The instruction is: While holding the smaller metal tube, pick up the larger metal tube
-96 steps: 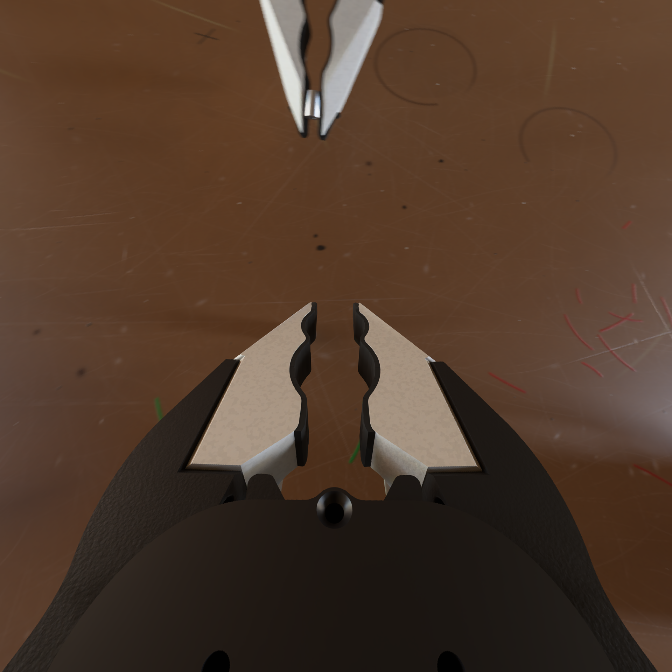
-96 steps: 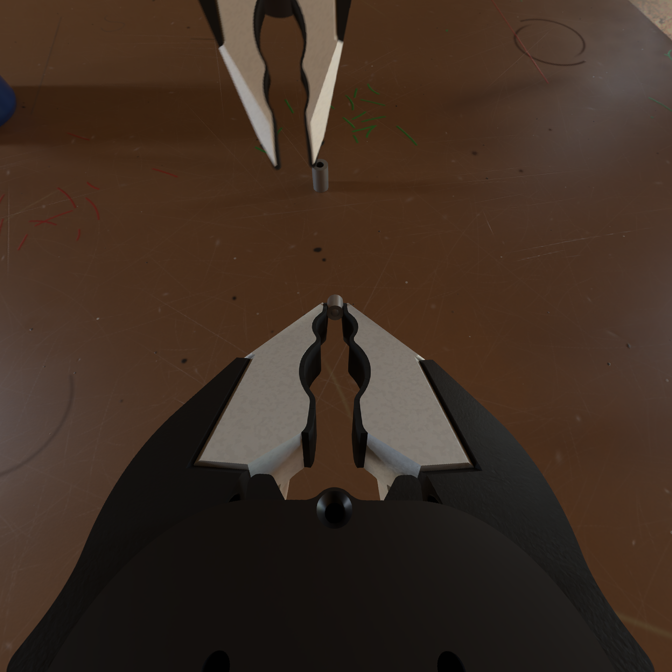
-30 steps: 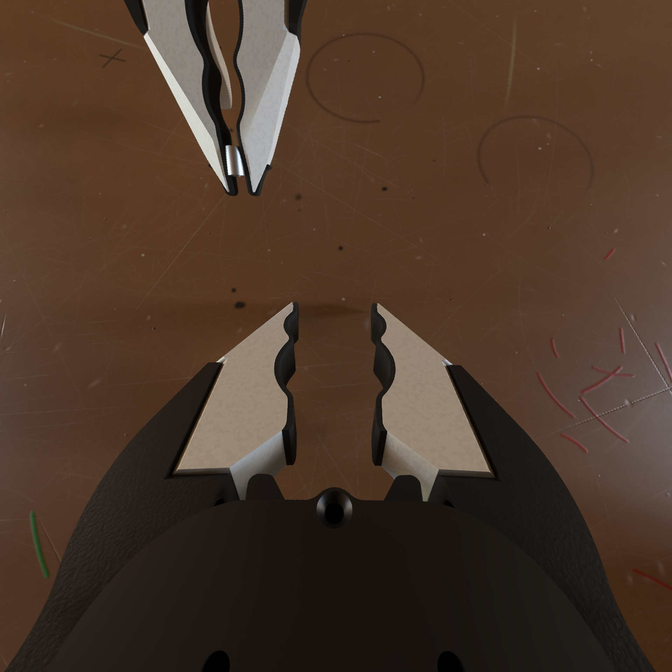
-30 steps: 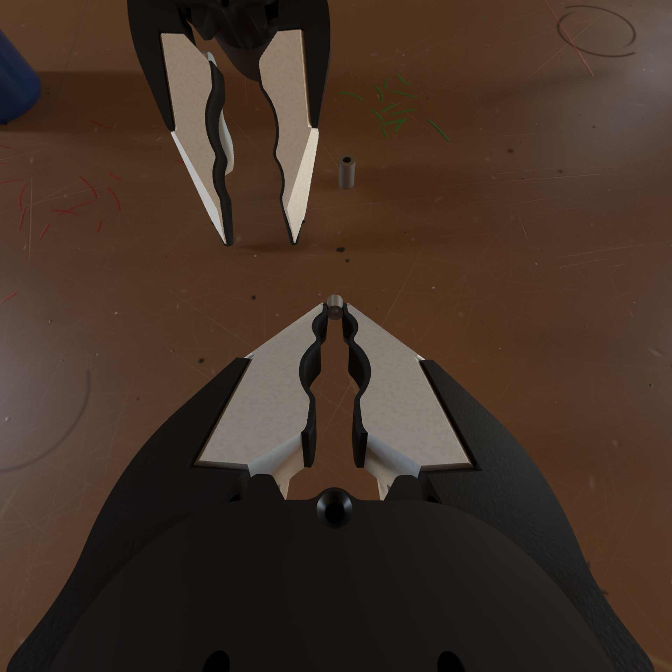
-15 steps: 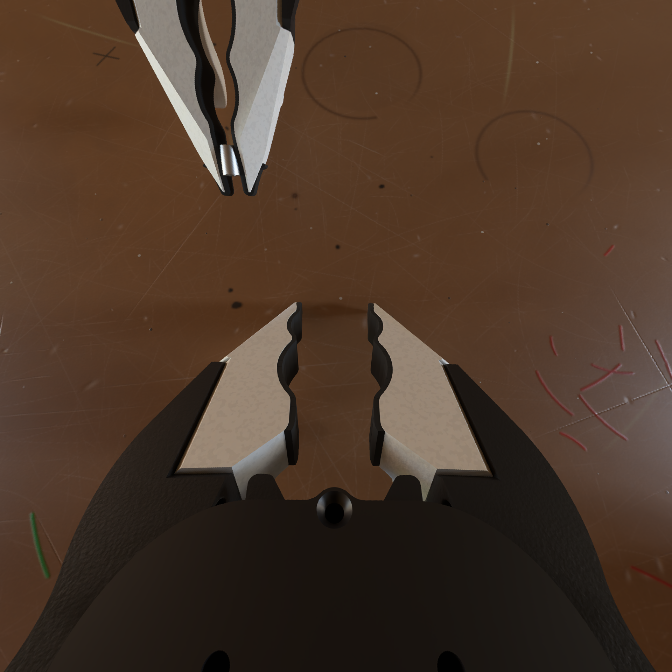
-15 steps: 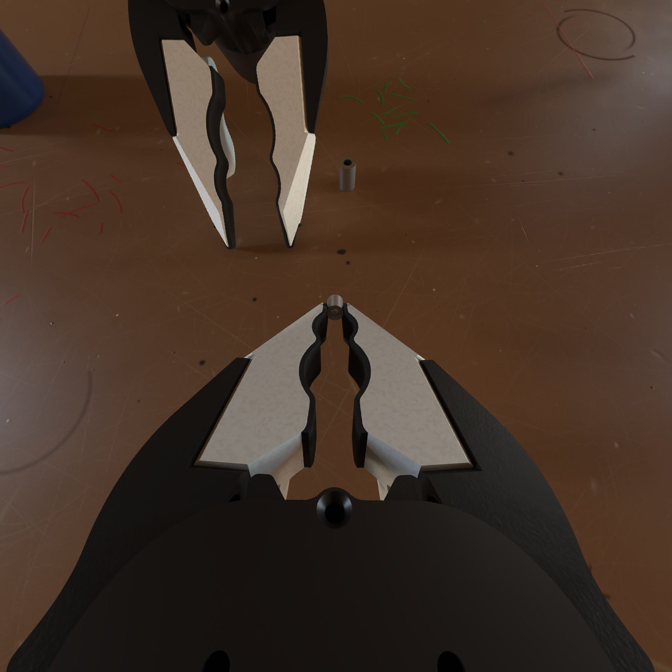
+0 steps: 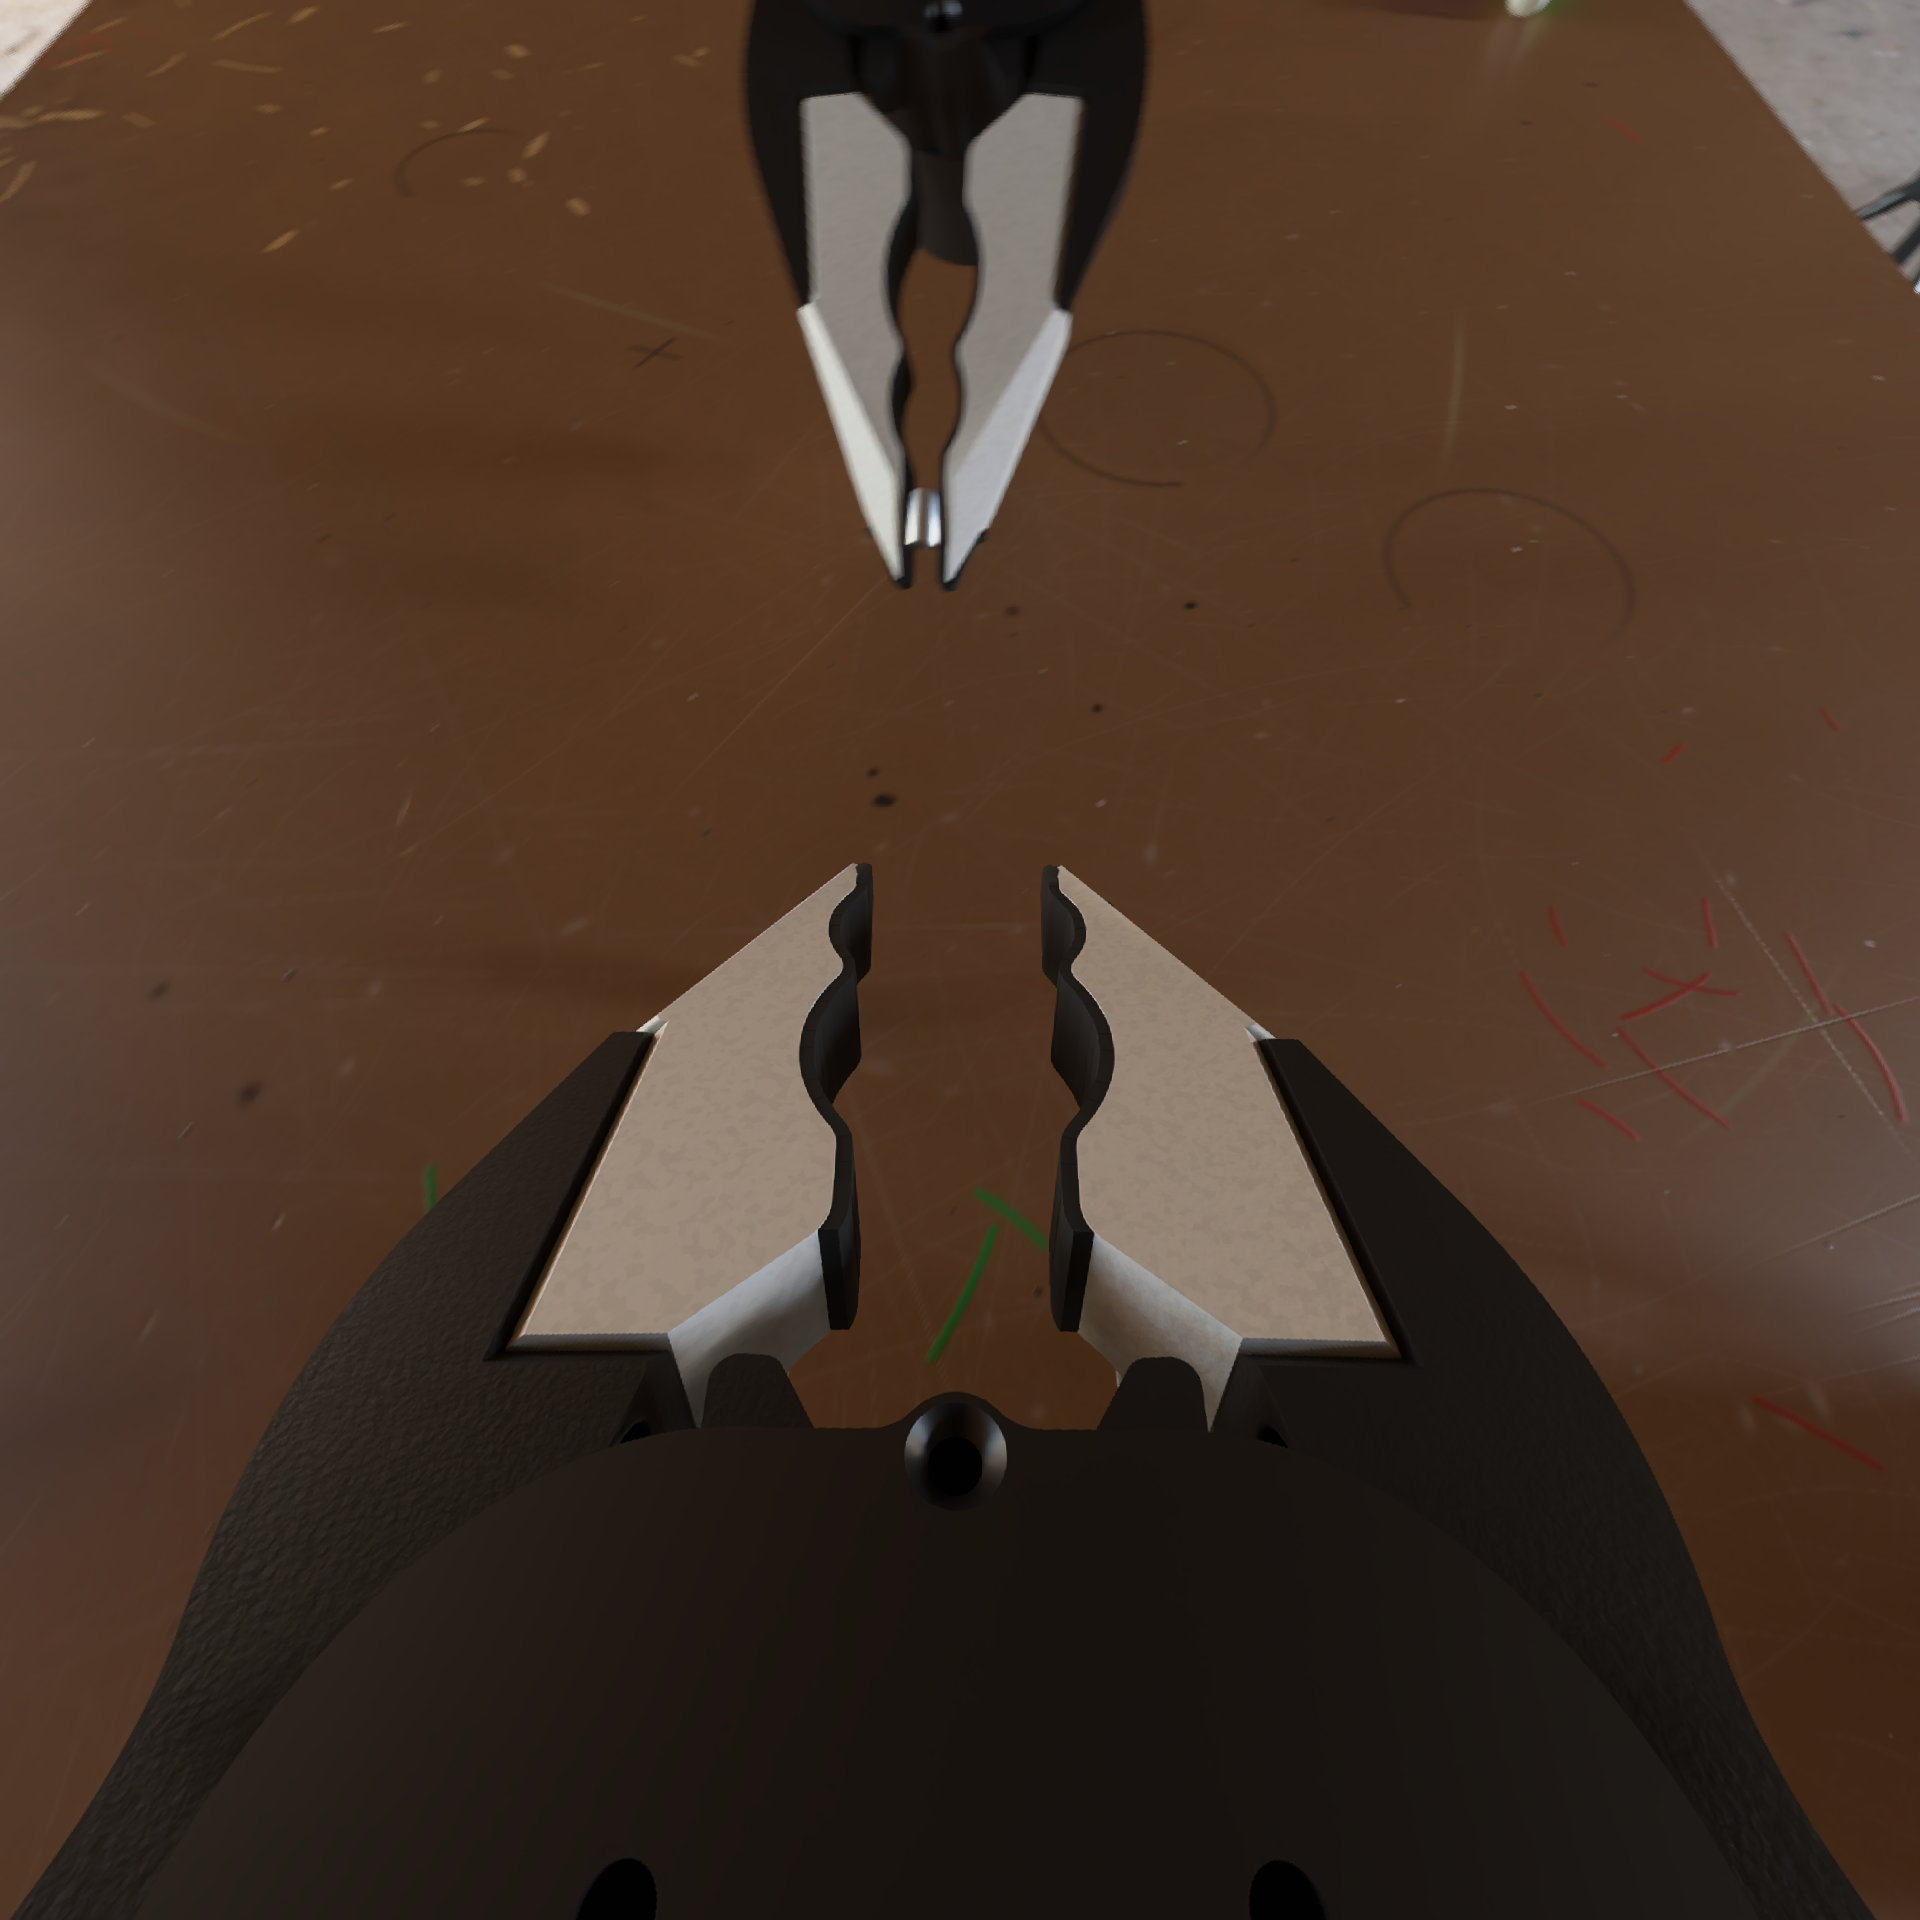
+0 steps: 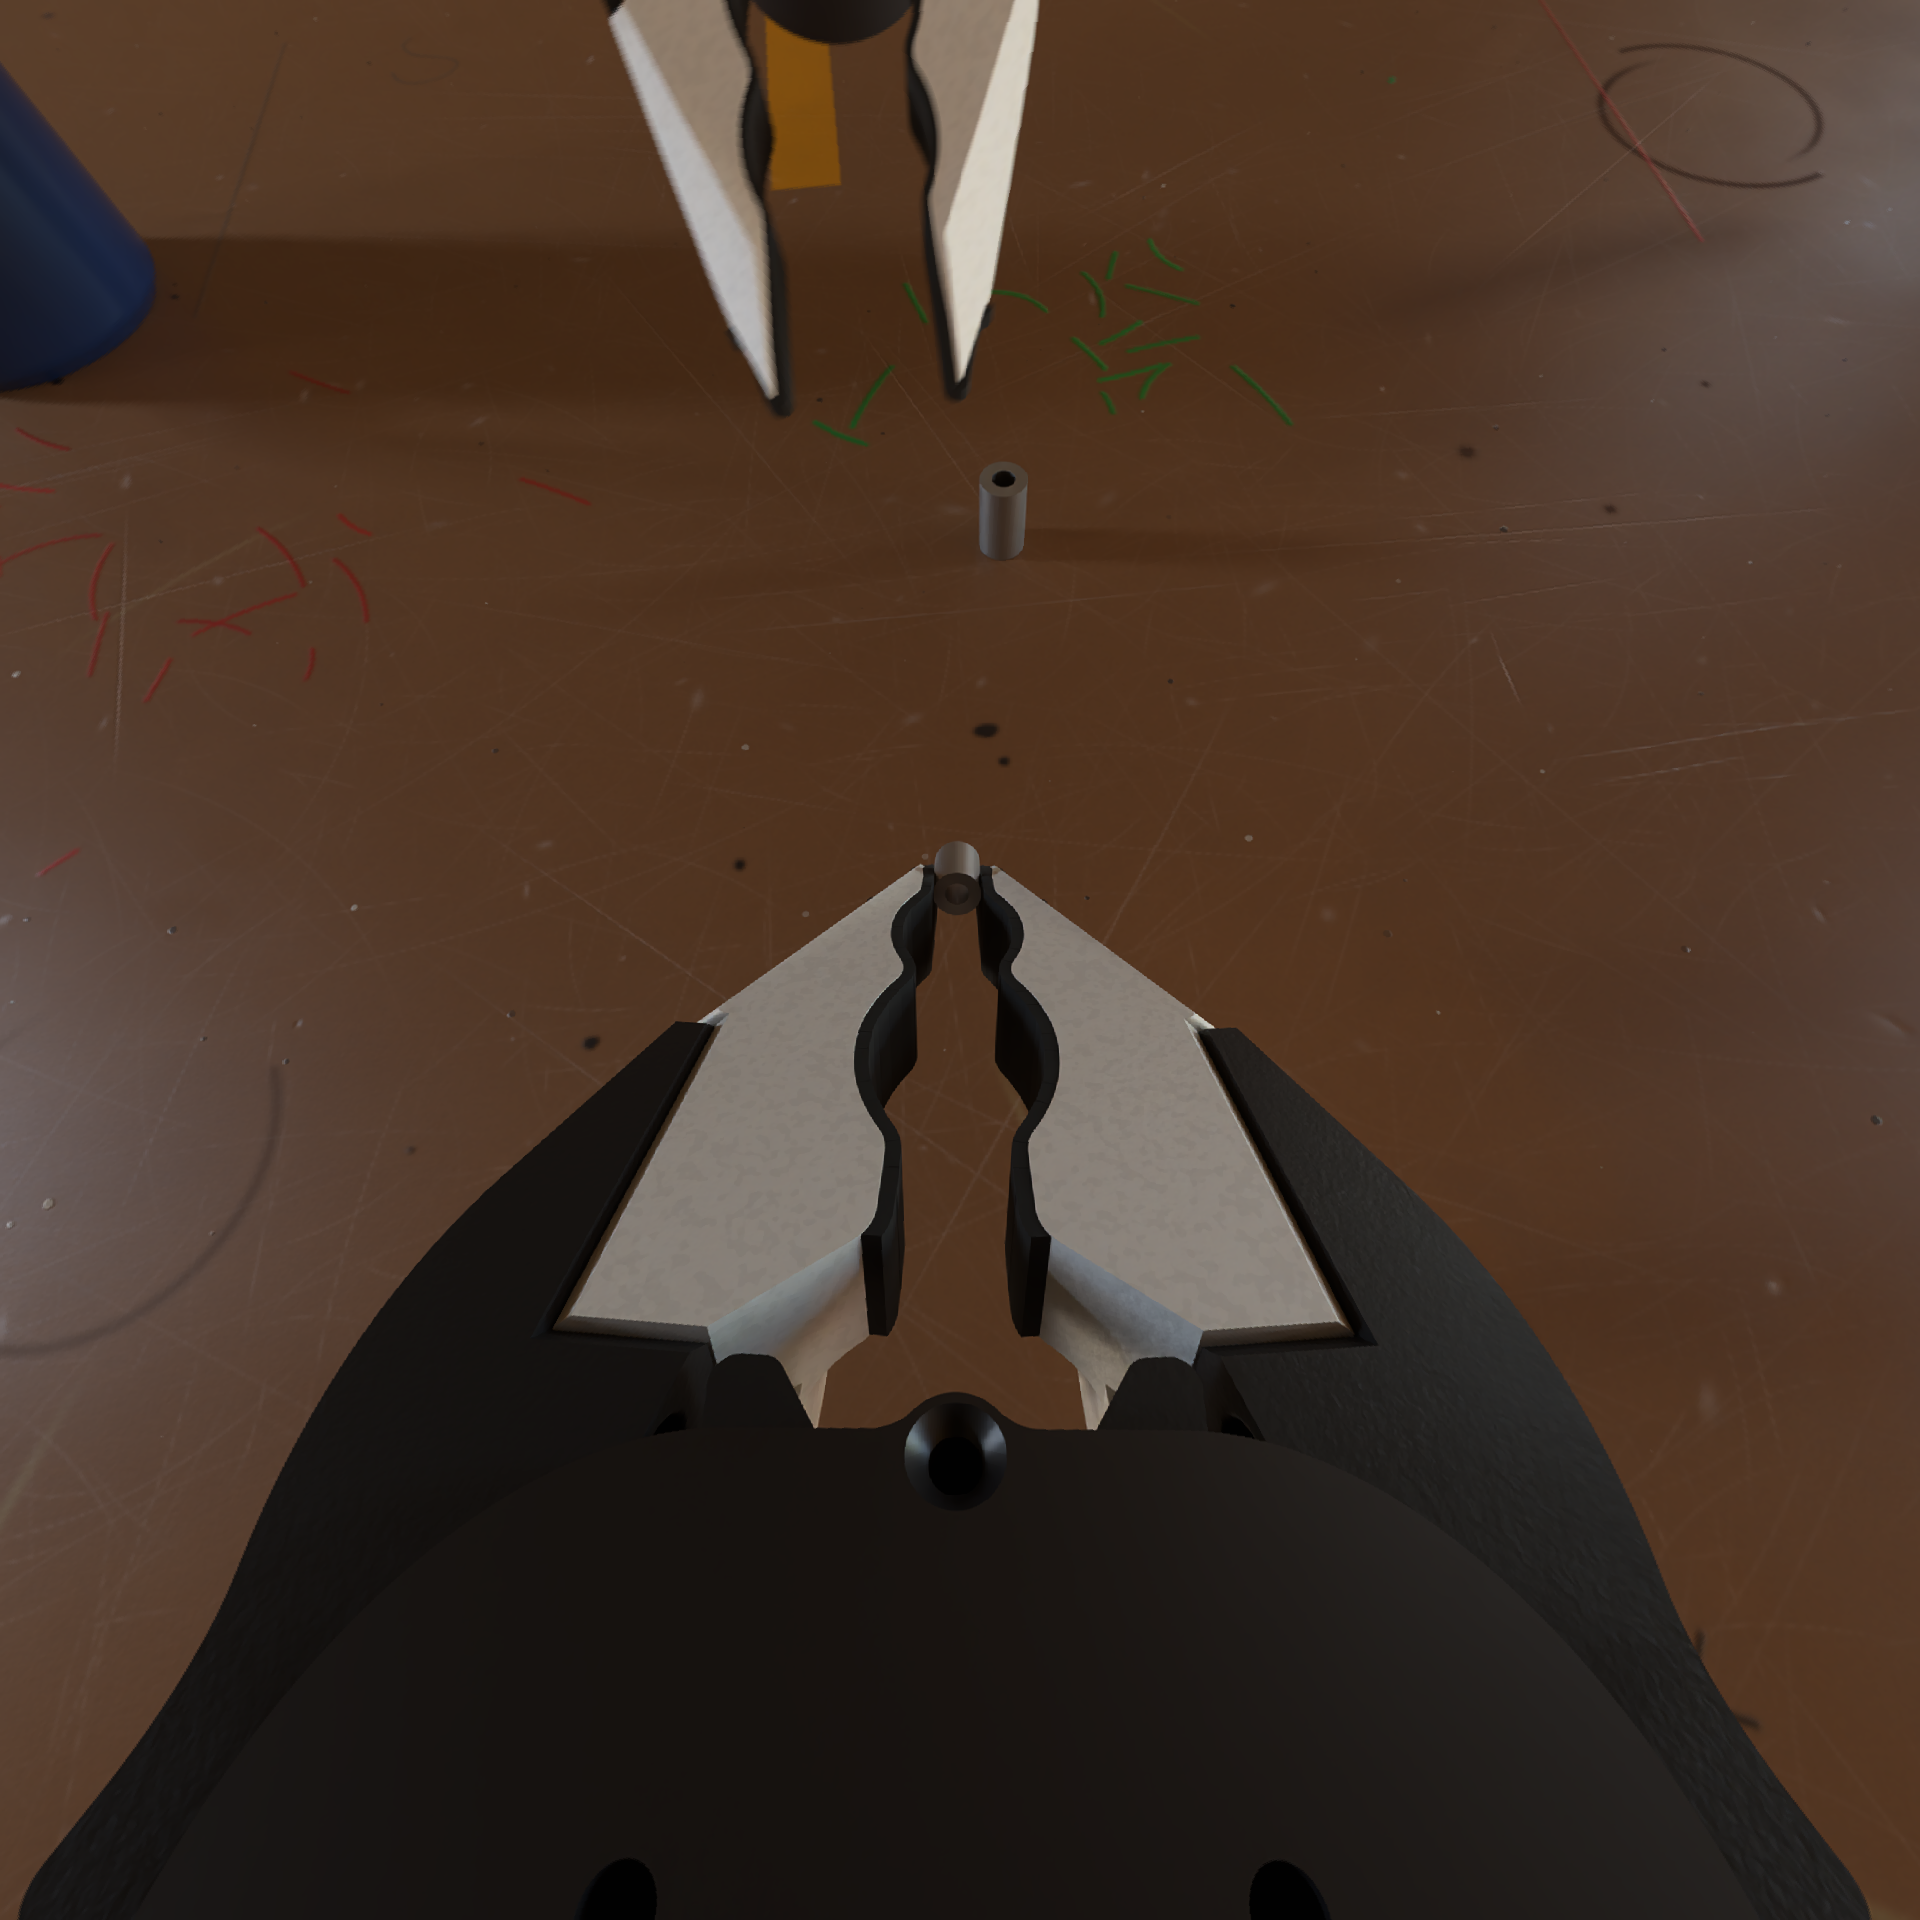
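The larger metal tube [image 8: 1003,511], a grey cylinder with a bore, stands upright on the brown table [image 8: 1455,727]. It does not show in the left wrist view. My right gripper [image 8: 956,883] is shut on the smaller metal tube [image 8: 956,891], pinched at the fingertips and held above the table. It also shows in the left wrist view [image 7: 927,577] with the small tube [image 7: 920,520] in its tips. My left gripper [image 7: 956,878] is open and empty. In the right wrist view it [image 8: 868,395] hangs beyond the larger tube, tips above the table and apart from the tube.
A blue object [image 8: 52,239] stands at the far left. Green slivers [image 8: 1132,343] lie beyond the larger tube, red slivers [image 8: 208,603] to the left. An orange strip [image 8: 800,114] shows behind the left gripper. Ring marks [image 7: 1507,582] scar the table.
My left gripper has drawn back from the table and shifted sideways toward the larger tube, its jaws still open. The right gripper and both tubes have hardly moved.
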Controlling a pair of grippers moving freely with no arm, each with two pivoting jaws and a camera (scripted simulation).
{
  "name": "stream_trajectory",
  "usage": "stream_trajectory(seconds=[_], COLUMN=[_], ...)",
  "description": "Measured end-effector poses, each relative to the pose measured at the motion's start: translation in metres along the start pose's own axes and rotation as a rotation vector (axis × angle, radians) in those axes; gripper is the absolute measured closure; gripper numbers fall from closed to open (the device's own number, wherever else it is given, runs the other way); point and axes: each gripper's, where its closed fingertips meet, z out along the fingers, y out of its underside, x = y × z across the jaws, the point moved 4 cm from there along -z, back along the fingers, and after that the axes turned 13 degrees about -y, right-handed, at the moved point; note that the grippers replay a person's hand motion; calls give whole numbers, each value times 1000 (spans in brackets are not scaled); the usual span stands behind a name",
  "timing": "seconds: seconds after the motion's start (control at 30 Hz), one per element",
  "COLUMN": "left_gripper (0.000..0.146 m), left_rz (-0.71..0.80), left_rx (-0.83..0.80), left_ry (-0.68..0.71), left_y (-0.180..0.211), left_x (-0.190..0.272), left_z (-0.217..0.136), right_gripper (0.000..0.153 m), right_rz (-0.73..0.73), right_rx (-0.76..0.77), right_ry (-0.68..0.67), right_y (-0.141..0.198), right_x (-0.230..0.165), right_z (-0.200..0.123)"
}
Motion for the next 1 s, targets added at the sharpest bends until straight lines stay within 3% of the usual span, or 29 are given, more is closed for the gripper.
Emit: stream_trajectory(seconds=[0.17,0.4,0.67,1.0], left_gripper=[119,122,134,134], left_rz=[-19,5,36,21], left_rx=[-89,-199,-199,-174], left_ry=[-99,-126,-183,-251], left_y=[20,37,36,32], left_x=[-19,-19,-22,-33], left_z=[-3,18,23,14], right_gripper=[146,146,146,146], right_rz=[-7,-10,-10,-8], right_rx=[-5,-4,-1,9], right_ry=[-5,-8,-8,4], right_y=[-1,-2,-3,-3], right_x=[-2,-3,-3,-1], right_z=[2,3,4,2])
